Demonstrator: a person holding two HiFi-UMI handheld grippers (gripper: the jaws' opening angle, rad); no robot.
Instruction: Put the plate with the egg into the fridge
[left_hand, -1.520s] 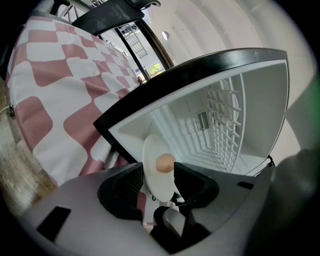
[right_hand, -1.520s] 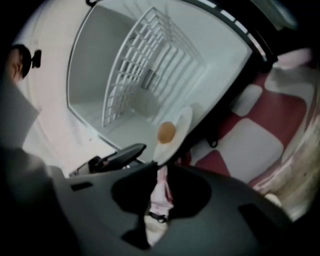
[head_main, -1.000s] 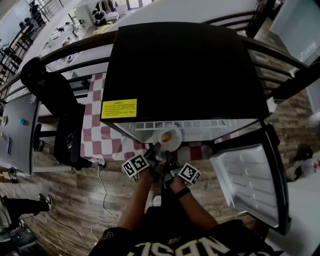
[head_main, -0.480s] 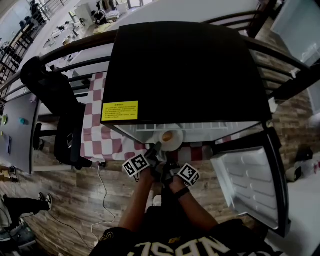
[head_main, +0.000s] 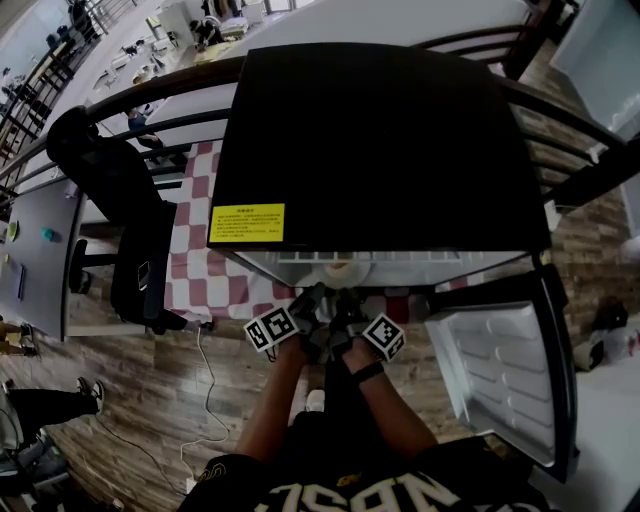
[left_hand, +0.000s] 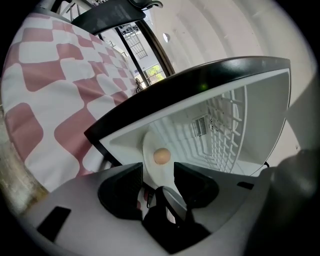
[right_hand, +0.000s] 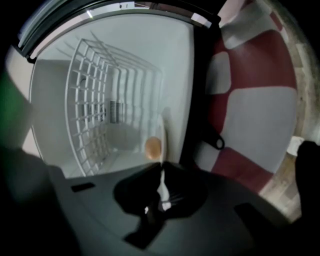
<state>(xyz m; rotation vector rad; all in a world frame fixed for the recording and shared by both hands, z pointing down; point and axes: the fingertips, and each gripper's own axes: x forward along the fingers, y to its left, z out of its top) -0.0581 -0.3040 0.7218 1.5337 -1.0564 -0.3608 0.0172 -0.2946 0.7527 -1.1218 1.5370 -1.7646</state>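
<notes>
Both forearms reach forward from the body and converge low in the head view, the wrists drawn close together just in front of the open fridge (head_main: 370, 140), so that the two marker cubes sit side by side and nearly touch. The left gripper (head_main: 312, 300) and the right gripper (head_main: 345, 305) point into the cabinet mouth, with the plate (head_main: 340, 266) carried between them, its far part already under the black top edge and over the white interior. In the left gripper view, the left gripper (left_hand: 158, 175) is clamped on the near rim of the plate (left_hand: 149, 150), and the egg (left_hand: 161, 156) rests on the plate just beyond the jaws. In the right gripper view, the right gripper (right_hand: 161, 172) is pinched tight on a thin white sliver of the plate's edge, with the egg (right_hand: 153, 148) right above the jaw tips. Behind the egg runs the fridge's white wire rack (right_hand: 95, 110). The fridge door (head_main: 510, 360) stands swung open to the person's right, and a red-and-white checkered cloth (head_main: 190, 240) lies to the left of the fridge.
</notes>
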